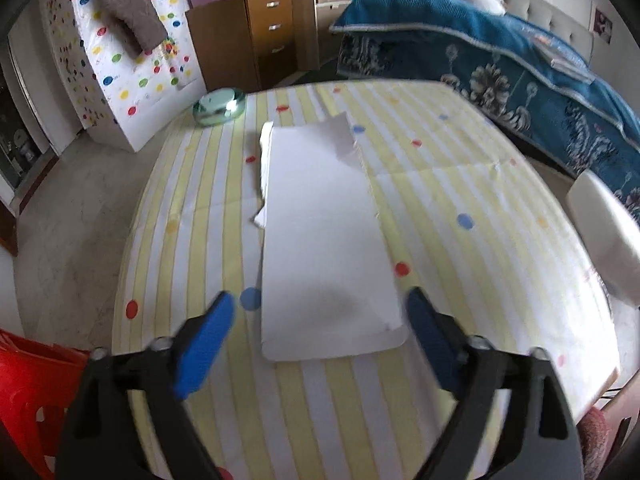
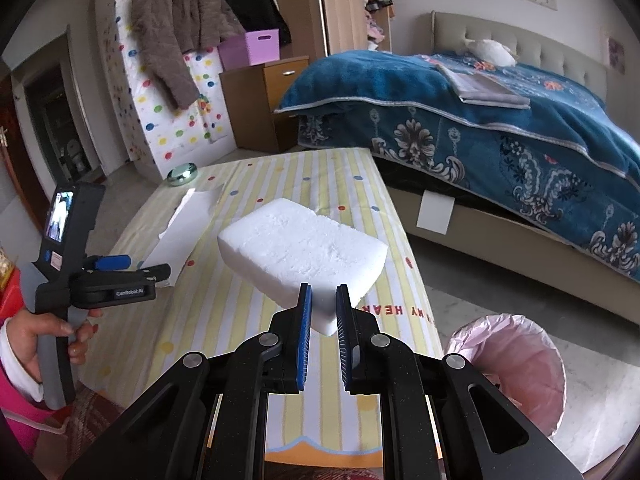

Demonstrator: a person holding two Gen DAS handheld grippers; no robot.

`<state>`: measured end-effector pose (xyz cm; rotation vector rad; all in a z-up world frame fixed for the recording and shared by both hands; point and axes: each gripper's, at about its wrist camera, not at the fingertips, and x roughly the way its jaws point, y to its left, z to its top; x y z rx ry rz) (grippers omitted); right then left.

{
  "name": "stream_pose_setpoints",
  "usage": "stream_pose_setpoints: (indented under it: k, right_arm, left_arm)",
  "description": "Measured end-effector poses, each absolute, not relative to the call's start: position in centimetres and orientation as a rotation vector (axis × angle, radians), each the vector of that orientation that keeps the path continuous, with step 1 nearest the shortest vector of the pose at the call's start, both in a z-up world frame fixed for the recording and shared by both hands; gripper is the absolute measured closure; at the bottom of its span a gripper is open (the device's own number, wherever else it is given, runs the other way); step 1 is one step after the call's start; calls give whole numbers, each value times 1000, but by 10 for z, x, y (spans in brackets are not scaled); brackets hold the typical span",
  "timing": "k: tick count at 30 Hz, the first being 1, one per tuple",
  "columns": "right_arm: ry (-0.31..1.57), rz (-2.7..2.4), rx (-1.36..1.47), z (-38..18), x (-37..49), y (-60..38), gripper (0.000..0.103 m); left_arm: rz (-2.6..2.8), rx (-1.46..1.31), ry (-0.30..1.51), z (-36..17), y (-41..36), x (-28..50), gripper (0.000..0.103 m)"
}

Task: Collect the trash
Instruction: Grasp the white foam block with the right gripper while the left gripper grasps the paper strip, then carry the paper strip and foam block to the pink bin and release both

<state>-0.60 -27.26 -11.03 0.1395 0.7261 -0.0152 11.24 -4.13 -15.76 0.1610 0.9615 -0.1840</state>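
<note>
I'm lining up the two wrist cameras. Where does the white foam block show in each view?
Left wrist: the white foam block sits at the far right edge, blurred and partly cut off, above the striped tablecloth.
Right wrist: it fills the centre, its near corner between the pads of the right gripper, raised off the cloth.
Shared landmark: the green bowl at the table's far left corner.

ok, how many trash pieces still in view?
2: white foam block clamped in the right gripper above the table; torn white paper flat on the table before the open left gripper.
</note>
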Motion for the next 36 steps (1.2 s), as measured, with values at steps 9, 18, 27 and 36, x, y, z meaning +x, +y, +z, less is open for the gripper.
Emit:
stream_pose_setpoints:
  k: [9,18,27,36]
  right_arm:
    - [736,-25,146,-112,-6,-272,90]
    - [746,-13,176,-117,-6,-276,90]
    - [723,-34,187,-110,-18,-281,90]
    - [720,-175,191,-105,-60,-309,90]
  left_arm:
    - [-133,134,1014,-182,-51,132,7]
    - [-154,125,984,-178,-48,122,27]
    - [-338,110,859,-137,-79,63,28]
    - [-559,163,788,-116,-146,4,28]
